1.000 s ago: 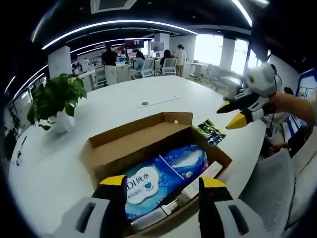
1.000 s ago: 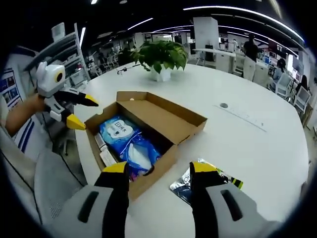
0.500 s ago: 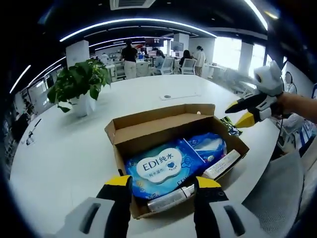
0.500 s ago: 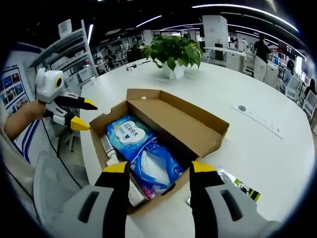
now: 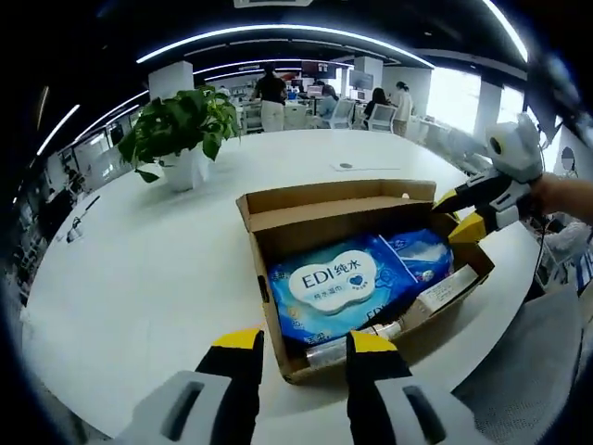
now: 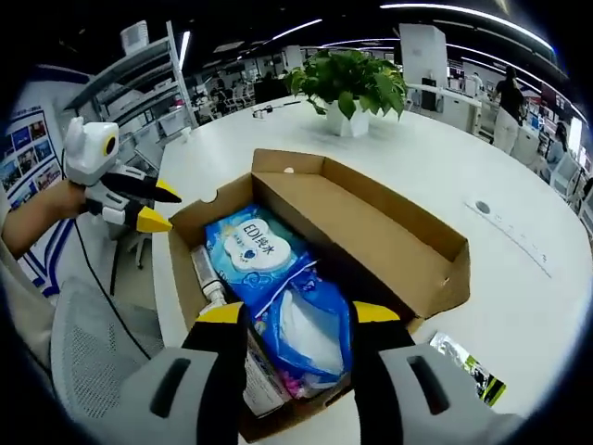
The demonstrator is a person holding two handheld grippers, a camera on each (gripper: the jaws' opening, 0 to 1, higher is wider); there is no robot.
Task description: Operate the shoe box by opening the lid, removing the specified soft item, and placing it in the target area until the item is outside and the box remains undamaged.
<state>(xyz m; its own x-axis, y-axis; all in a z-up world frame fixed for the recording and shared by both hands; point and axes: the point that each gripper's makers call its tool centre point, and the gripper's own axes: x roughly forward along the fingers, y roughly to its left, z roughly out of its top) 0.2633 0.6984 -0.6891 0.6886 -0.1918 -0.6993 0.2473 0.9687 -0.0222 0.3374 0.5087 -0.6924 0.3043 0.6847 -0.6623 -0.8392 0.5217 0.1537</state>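
Note:
An open cardboard shoe box point(image 5: 278, 320) point(image 6: 422, 287) lies on the white table, its lid point(image 5: 338, 197) point(image 6: 371, 218) folded back. Inside lie a blue EDI wipes pack point(image 5: 335, 283) point(image 6: 253, 245), a second soft blue pack point(image 5: 422, 254) point(image 6: 304, 326), a tube point(image 5: 443, 288) and a small bottle point(image 5: 347, 342) point(image 6: 204, 273). My left gripper point(image 5: 304, 345) point(image 6: 159, 206) stands open at one short end of the box, holding nothing. At the opposite end my right gripper point(image 6: 298, 317) point(image 5: 460, 214) is open above the second blue pack.
A potted plant point(image 5: 181, 125) point(image 6: 352, 79) stands farther back on the round table point(image 5: 139, 278). A green and black packet point(image 6: 468, 369) lies beside the box. A grey mesh chair point(image 6: 93, 352) point(image 5: 528, 362) is at the table's edge. People stand among desks far off.
Both views have closed in on the box. The right gripper now hangs over the box's end and the second blue pack; the left one sits near the other end.

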